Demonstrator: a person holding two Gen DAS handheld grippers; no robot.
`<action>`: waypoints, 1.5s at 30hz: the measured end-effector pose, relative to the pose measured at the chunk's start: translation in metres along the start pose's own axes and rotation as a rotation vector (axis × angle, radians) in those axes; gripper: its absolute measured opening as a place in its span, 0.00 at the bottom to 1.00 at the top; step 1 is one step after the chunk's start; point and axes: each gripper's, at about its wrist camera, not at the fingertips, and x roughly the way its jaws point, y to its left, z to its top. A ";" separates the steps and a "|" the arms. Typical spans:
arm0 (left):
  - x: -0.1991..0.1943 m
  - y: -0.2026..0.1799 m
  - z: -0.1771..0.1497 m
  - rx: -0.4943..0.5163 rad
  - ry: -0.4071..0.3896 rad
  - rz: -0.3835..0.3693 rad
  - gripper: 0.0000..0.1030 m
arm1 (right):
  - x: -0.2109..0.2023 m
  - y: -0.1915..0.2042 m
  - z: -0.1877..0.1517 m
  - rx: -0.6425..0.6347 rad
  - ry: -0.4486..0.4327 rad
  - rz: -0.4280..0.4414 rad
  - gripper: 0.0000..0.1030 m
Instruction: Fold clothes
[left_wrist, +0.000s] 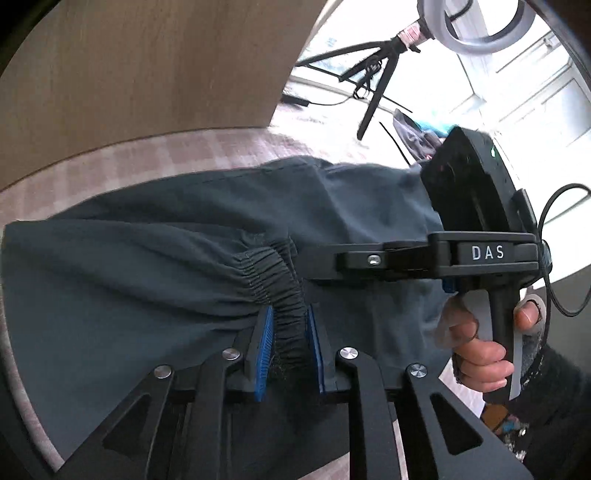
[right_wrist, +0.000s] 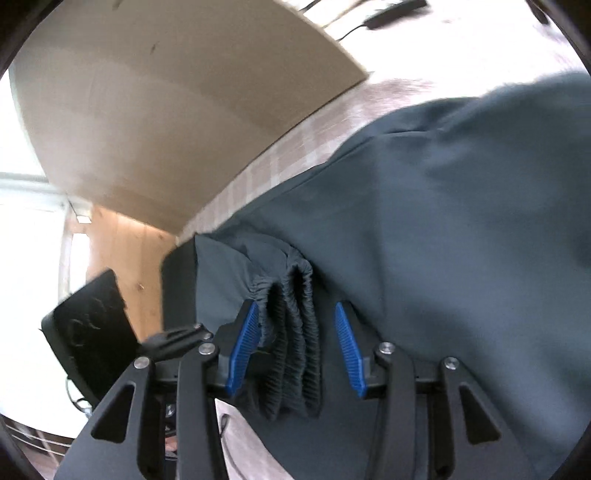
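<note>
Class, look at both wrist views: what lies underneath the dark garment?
Beneath the dark garment a pinkish checked cloth shows along its far edge. What the fabric covers directly beneath it cannot be seen.

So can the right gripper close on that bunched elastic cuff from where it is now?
Probably yes. The elastic cuff already hangs between the right gripper fingers, which stand open either side of it. Only the same garment's dark fabric lies behind.

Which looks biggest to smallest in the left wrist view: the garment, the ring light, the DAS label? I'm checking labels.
1. Dark garment
2. Ring light, cut by the frame edge
3. DAS label

Distance from the camera skews this.
</note>
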 end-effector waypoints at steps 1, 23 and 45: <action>-0.009 0.000 -0.002 -0.001 -0.029 -0.001 0.16 | -0.002 -0.003 0.000 0.005 -0.002 0.011 0.42; -0.010 -0.029 -0.048 0.159 -0.133 0.129 0.22 | -0.014 0.017 0.003 -0.134 -0.008 -0.035 0.55; -0.085 0.005 -0.091 -0.025 -0.232 0.111 0.42 | 0.021 0.055 -0.017 -0.381 0.066 -0.126 0.25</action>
